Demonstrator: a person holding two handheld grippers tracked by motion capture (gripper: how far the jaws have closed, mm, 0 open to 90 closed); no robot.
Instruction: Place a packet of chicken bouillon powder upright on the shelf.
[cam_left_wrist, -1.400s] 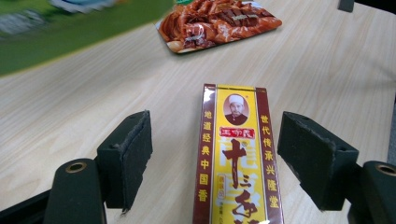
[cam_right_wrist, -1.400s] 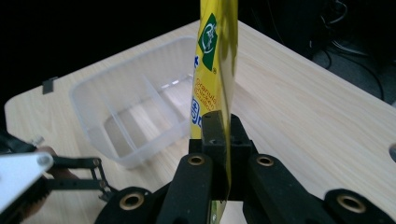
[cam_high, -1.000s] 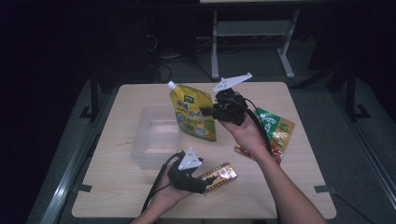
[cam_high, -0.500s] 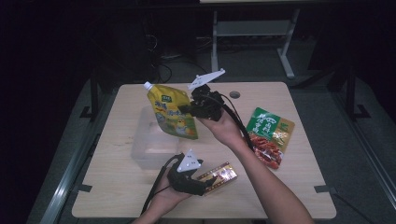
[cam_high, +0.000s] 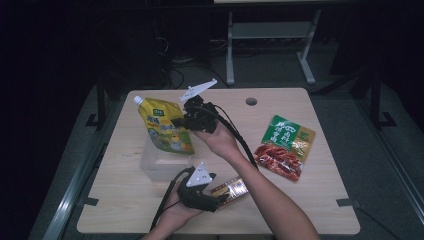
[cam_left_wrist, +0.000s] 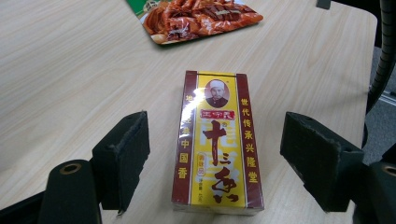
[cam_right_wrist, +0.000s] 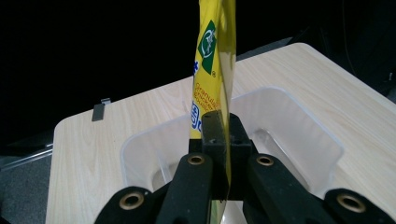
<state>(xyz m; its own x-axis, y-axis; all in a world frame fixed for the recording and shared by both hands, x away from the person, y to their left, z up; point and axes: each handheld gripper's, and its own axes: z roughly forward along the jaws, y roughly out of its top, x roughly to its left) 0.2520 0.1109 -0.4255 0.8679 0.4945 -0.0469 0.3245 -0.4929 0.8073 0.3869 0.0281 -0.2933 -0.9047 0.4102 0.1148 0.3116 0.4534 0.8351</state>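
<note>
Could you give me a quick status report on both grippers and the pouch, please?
Right gripper shut on yellow spouted pouch, held above clear plastic tub. Left gripper open, jaws either side of red-and-yellow box. Nothing in the way.

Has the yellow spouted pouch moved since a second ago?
Yes. The yellow spouted pouch, clamped in the right gripper, has moved left, from beside the clear plastic tub to above it.

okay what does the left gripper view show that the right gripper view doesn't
Left gripper view: the red and yellow box lying flat between open jaws, with the red snack packet beyond it. Right gripper view: jaws clamped on the yellow pouch, held upright above the clear plastic tub. Both: the light wooden table.
</note>
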